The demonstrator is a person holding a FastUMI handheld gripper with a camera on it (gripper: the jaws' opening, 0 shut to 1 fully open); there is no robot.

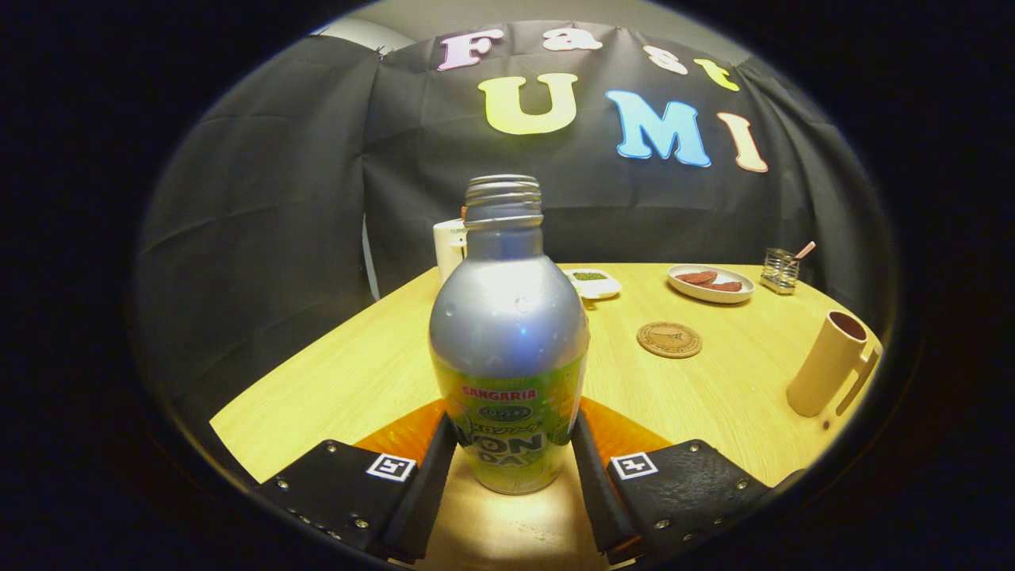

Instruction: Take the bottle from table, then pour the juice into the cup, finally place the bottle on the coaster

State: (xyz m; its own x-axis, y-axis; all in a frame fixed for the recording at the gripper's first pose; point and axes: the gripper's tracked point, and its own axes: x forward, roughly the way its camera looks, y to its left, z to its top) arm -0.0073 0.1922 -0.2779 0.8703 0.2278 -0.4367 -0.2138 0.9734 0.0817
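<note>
Gripping low on the bottle (508,333), the gripper (511,456) has both fingers pressing its sides, keeping it upright. Cup (827,362) and coaster (669,339) sit beyond, right.

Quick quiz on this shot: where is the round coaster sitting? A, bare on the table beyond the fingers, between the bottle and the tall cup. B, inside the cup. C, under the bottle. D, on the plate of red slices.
A: the coaster lies flat on the bare table, with nothing on it, between the bottle held between the fingers of the gripper and the cup.
</note>
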